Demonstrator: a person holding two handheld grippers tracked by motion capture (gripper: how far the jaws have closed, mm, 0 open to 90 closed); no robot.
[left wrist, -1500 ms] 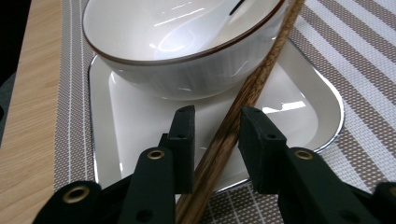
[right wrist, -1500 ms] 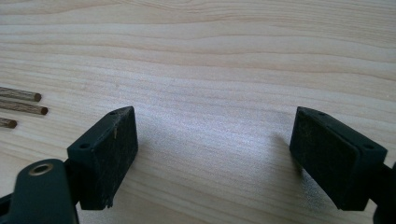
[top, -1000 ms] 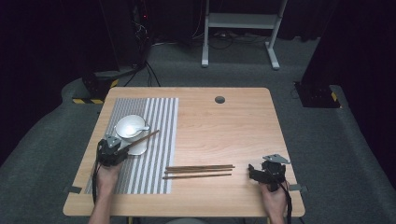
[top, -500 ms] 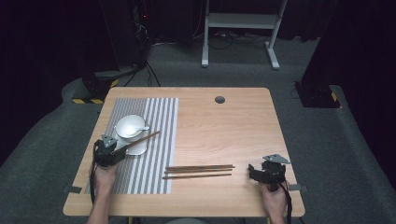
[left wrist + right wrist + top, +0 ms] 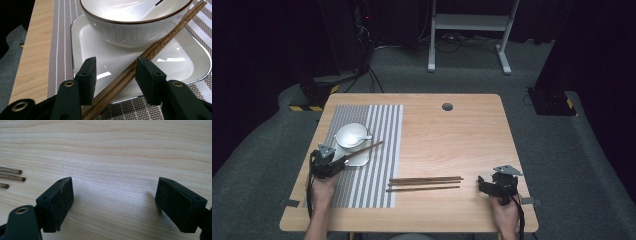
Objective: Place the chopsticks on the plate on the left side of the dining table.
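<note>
Dark wooden chopstick [image 5: 140,62], grainy, square-edged, slanting across white square plate [image 5: 175,62], upper part leaning against rim of white brown-edged bowl [image 5: 130,27], lower end jutting over striped placemat [image 5: 377,150].

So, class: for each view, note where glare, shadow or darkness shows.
High view: the room beyond the table is dark. Left gripper view: bright glare streaks on the bowl and plate. Right gripper view: soft shadows beside each jaw on the wood.

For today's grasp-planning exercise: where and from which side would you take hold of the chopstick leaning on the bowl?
Grip the chopstick at its low near end, from the person's side, fingers across its width. That end lies over the plate rim; the far end rests on the bowl.
</note>
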